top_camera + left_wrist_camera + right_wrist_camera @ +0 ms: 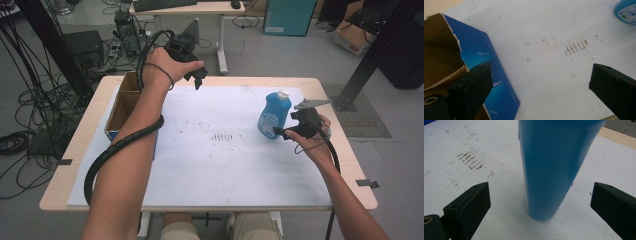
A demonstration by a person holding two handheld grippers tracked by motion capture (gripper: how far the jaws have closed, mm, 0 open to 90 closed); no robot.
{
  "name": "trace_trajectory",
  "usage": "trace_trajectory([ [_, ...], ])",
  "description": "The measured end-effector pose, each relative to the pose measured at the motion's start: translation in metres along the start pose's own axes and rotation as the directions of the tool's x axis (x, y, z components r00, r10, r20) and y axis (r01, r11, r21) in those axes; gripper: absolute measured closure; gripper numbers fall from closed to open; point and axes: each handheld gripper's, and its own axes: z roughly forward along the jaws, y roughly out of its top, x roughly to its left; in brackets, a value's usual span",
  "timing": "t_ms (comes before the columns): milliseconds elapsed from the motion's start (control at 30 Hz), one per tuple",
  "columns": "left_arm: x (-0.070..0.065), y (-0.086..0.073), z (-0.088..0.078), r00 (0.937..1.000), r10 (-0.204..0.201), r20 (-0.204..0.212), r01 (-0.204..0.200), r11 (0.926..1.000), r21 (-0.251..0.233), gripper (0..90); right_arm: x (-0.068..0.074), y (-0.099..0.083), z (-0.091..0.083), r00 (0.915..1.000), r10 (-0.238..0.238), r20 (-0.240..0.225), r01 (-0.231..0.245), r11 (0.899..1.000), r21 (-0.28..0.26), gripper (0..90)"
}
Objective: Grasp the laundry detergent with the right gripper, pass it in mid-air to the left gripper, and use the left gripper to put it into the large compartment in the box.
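In the right gripper view we lose the top of the blue bottle [546,167] past the upper edge, so its cap and label go unseen there; its base stands upright on the white sheet [461,140], between our two wide-spread jaws, which touch neither side. From the high view our right tool [278,132] sits low at the bottle's [274,115] near right, the forearm coming in from the bottom edge, hand wrapped round the handle and the jaws aimed left at the bottle's lower body. The bottle is on the right part of the desk [330,165].

Farther off, our left tool [199,79] is raised over the far edge of the sheet, wrist bent, jaws pointing down, spread wide and holding nothing. Our left forearm hides much of the cardboard box [121,106]; in the left gripper view its blue side [486,65] is partly cut off.
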Motion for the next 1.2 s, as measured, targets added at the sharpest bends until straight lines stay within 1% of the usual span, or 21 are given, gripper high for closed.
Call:
trace_trajectory([
  [333,0.001,0.000,0.001,1.0000,0.006,0.001,-0.006,1.0000,0.005,5.5,0.003,-0.003,0.011,0.9999,0.002,0.015,-0.002,1.000,-0.014,2.3],
  [500,0.000,0.000,0.001,1.0000,0.005,0.000,-0.005,1.0000,0.004,5.5,0.002,-0.004,0.016,0.9998,0.005,0.020,-0.004,0.999,-0.034,2.3],
  [600,0.000,0.000,0.001,1.0000,0.002,0.000,-0.002,1.0000,0.000,5.4,0.003,-0.005,0.018,0.9996,0.016,0.022,-0.015,0.999,-0.038,2.2],
  [867,-0.001,0.000,0.001,1.0000,0.006,-0.001,-0.006,1.0000,0.004,5.5,0.003,-0.009,0.023,0.9995,0.014,0.027,-0.012,0.998,-0.069,2.1],
  [1000,-0.001,0.001,0.001,1.0000,0.007,-0.002,-0.007,1.0000,0.002,5.5,0.002,-0.010,0.026,0.9993,0.021,0.031,-0.019,0.997,-0.070,2.0],
  [1200,-0.002,0.001,0.002,1.0000,0.010,0.000,-0.010,0.9999,0.003,5.5,0.002,-0.010,0.029,0.9994,0.017,0.028,-0.015,0.996,-0.083,1.9],
])
